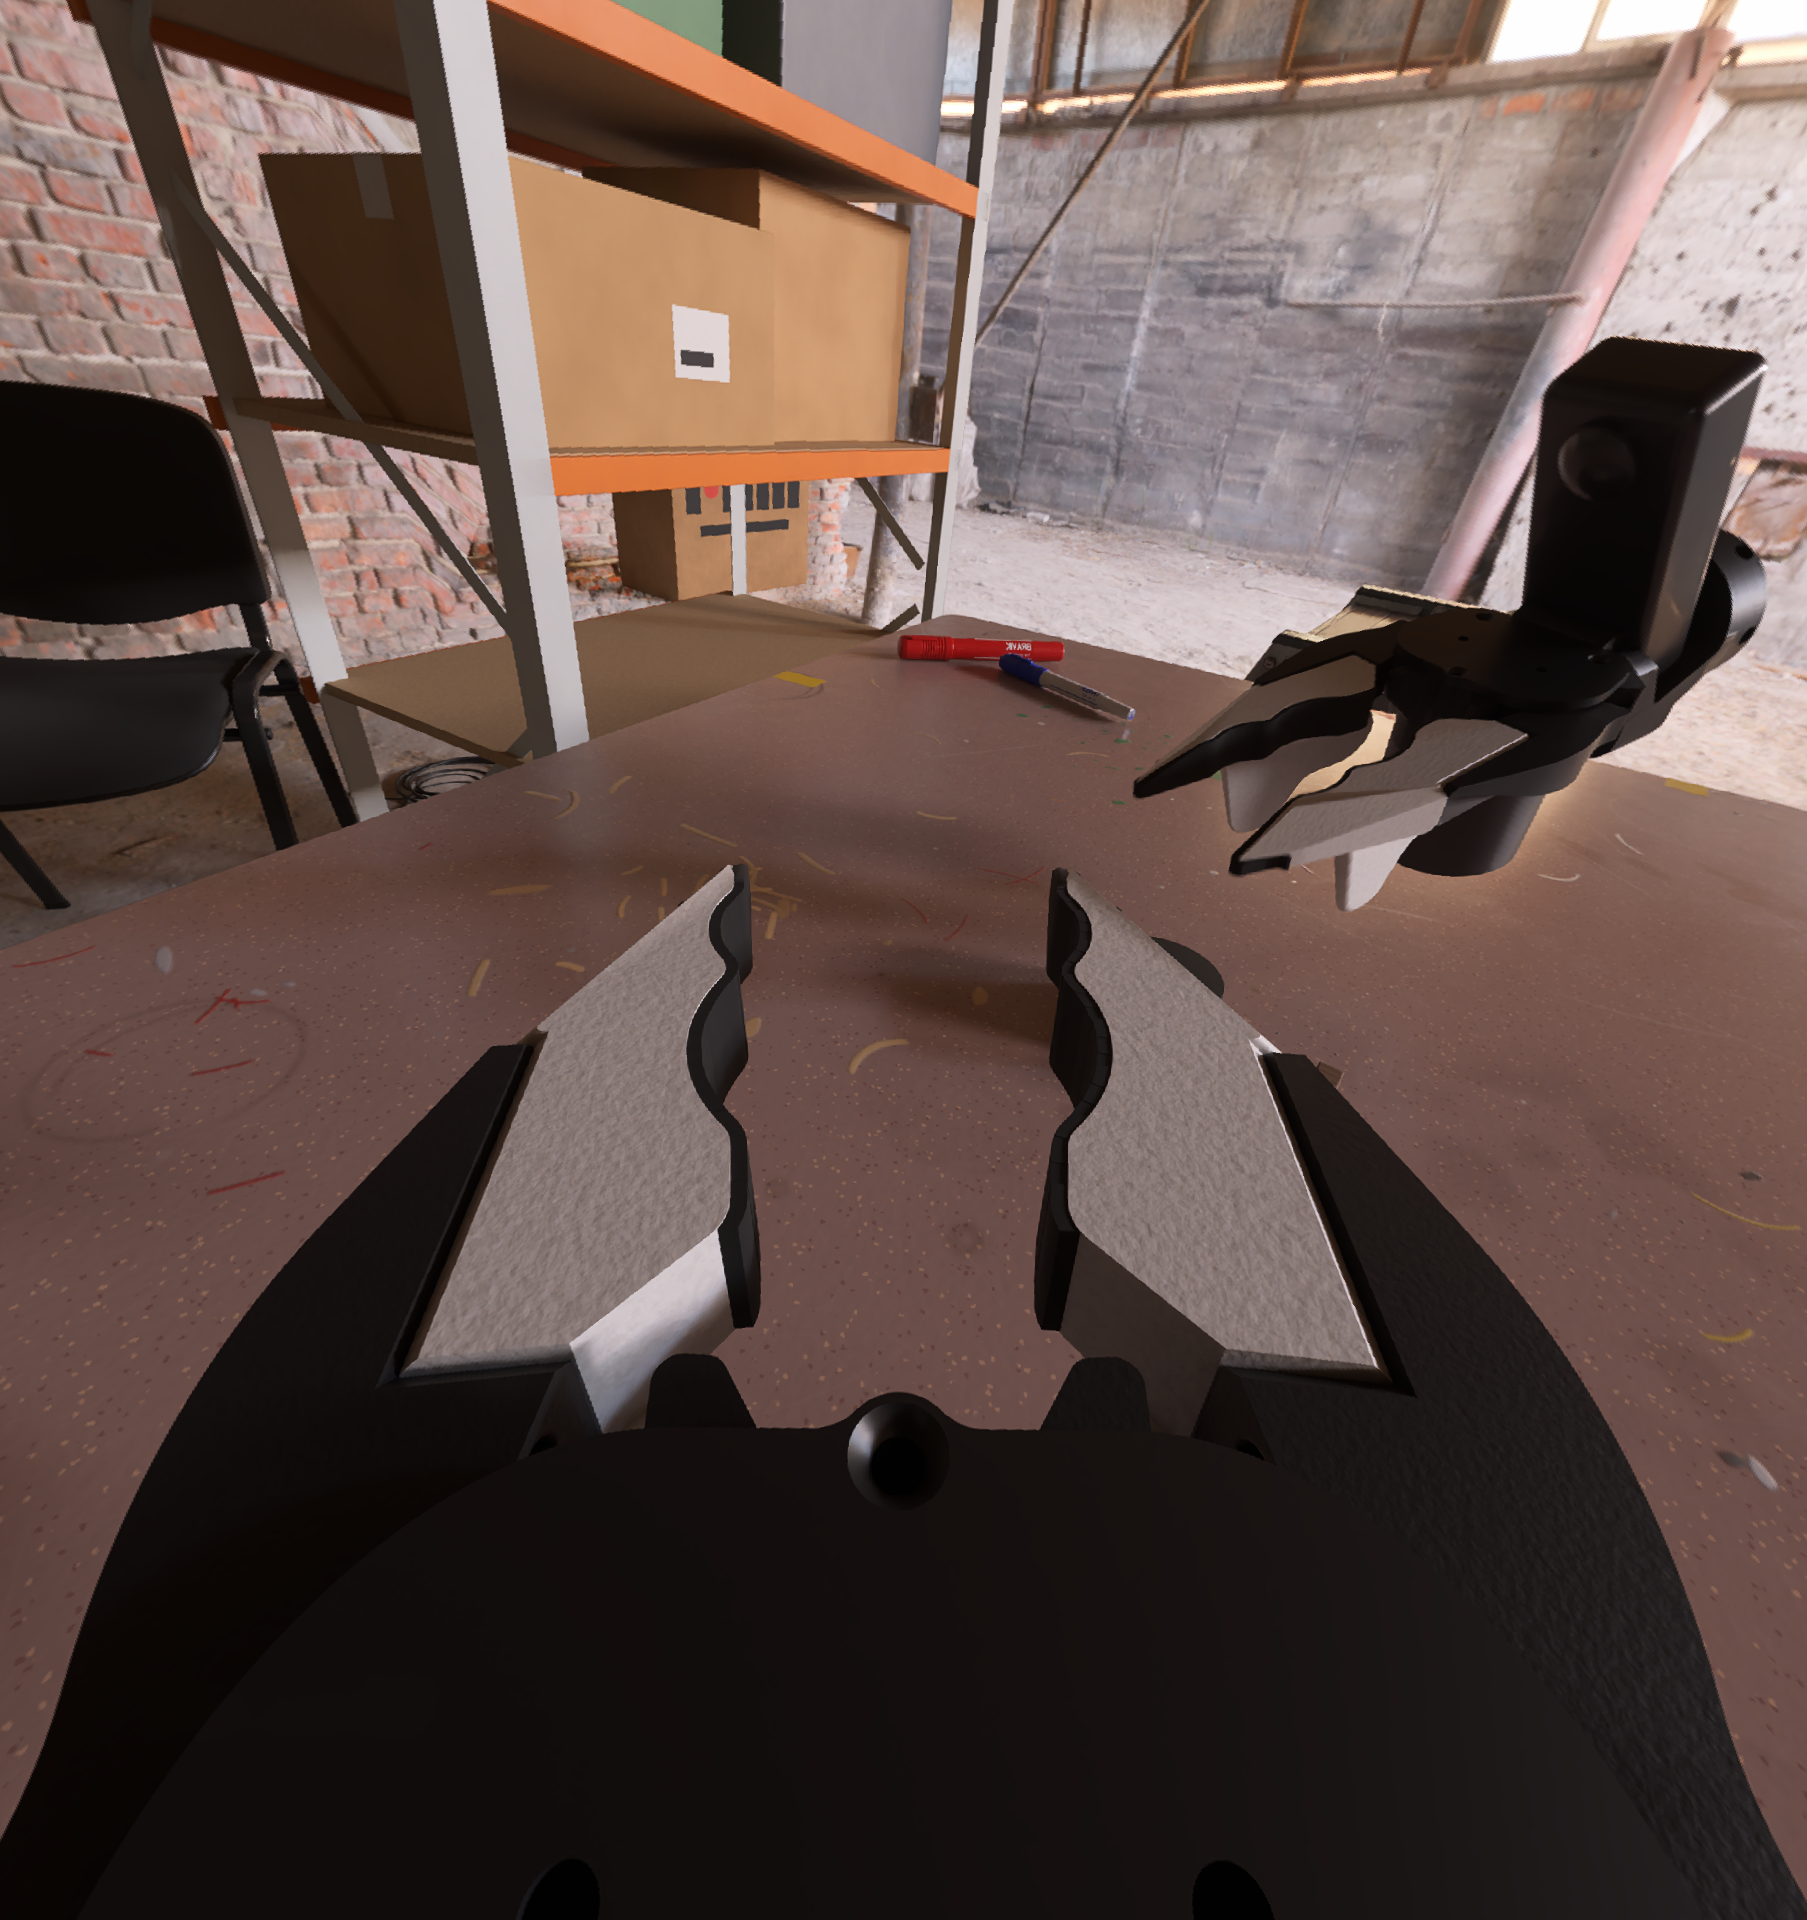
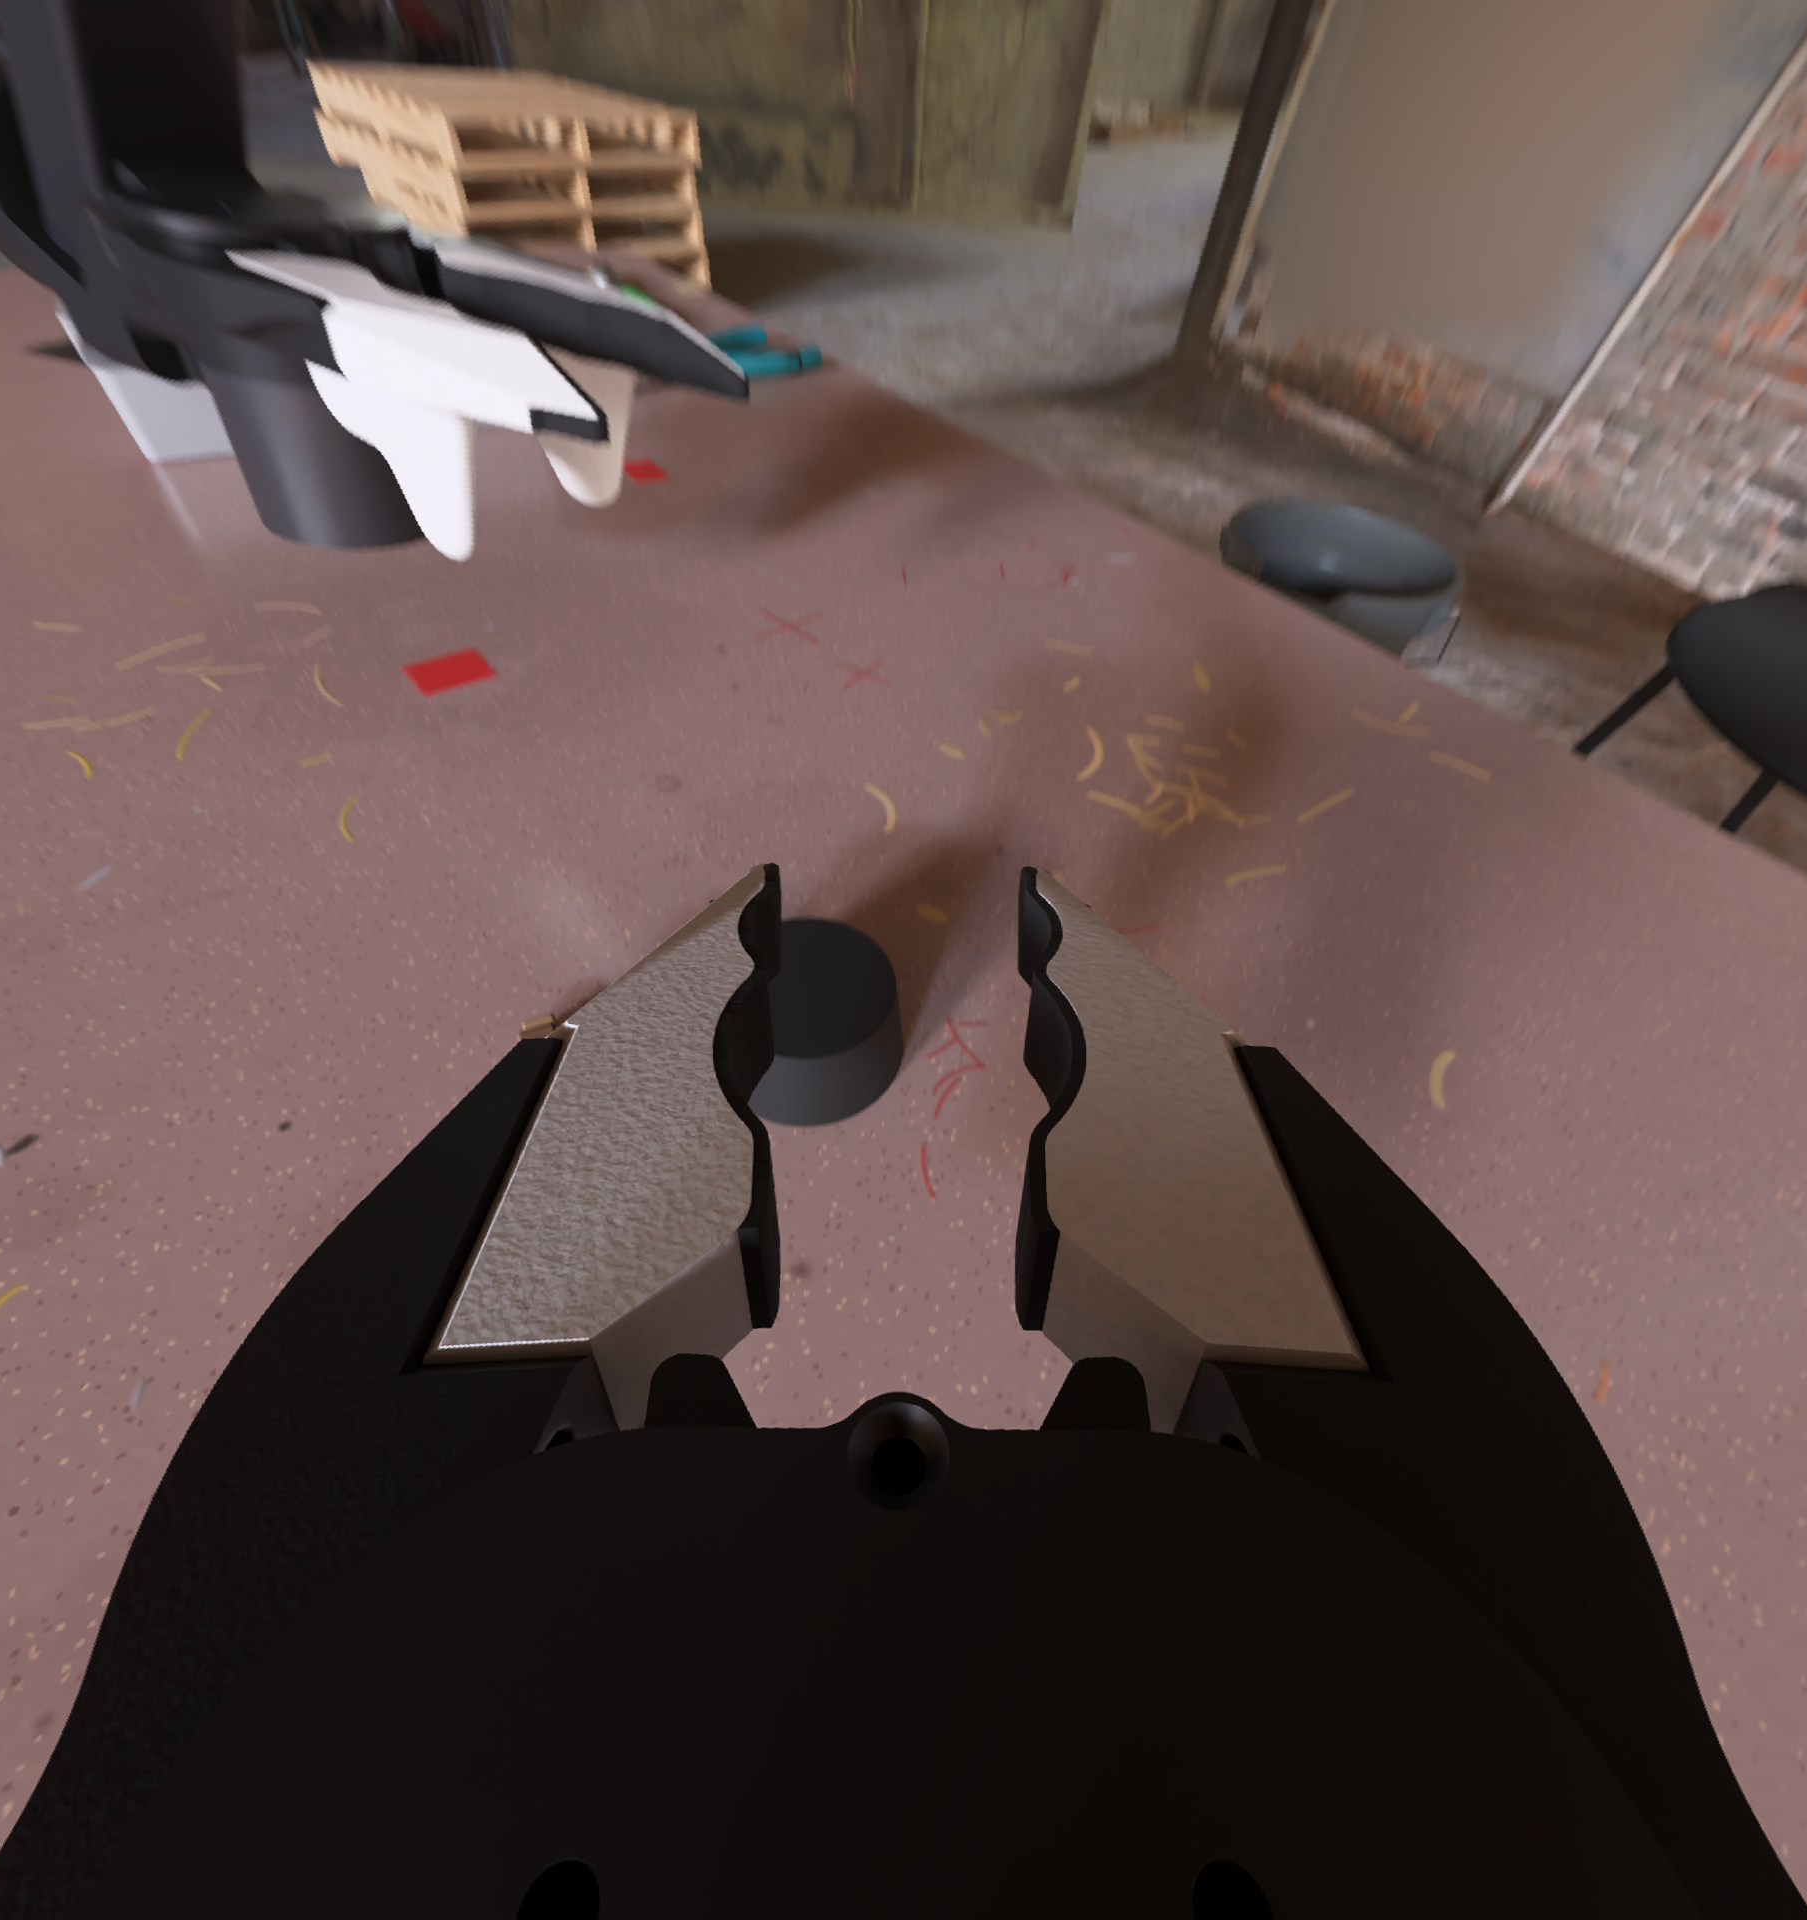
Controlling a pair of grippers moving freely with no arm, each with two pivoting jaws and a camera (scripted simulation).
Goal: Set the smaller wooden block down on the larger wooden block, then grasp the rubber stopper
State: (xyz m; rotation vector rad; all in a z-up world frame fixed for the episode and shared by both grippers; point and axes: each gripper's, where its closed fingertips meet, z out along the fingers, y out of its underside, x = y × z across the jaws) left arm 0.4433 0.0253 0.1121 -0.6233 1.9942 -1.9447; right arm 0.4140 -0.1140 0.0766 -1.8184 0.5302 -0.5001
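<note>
The rubber stopper (image 2: 842, 1023) is a black tapered plug standing on the pinkish table (image 2: 255, 987). My right gripper (image 2: 899, 883) is open and empty. The stopper lies in its gap, close to the left finger, which hides part of it. I cannot tell whether they touch. My left gripper (image 1: 899, 894) is open and empty over bare table. A dark rounded edge (image 1: 1195, 961) peeks out behind its right finger, probably the stopper. Each gripper shows in the other's view: the right one (image 1: 1190, 831) and the left one (image 2: 670, 405). No wooden block is clearly in view.
A red marker (image 1: 982, 649) and a blue pen (image 1: 1065, 691) lie at the far table edge. A metal shelf with cardboard boxes (image 1: 587, 312) and a black chair (image 1: 99, 623) stand beyond the table. Red tape squares (image 2: 447, 670) and a white box (image 2: 151, 426) are on the table.
</note>
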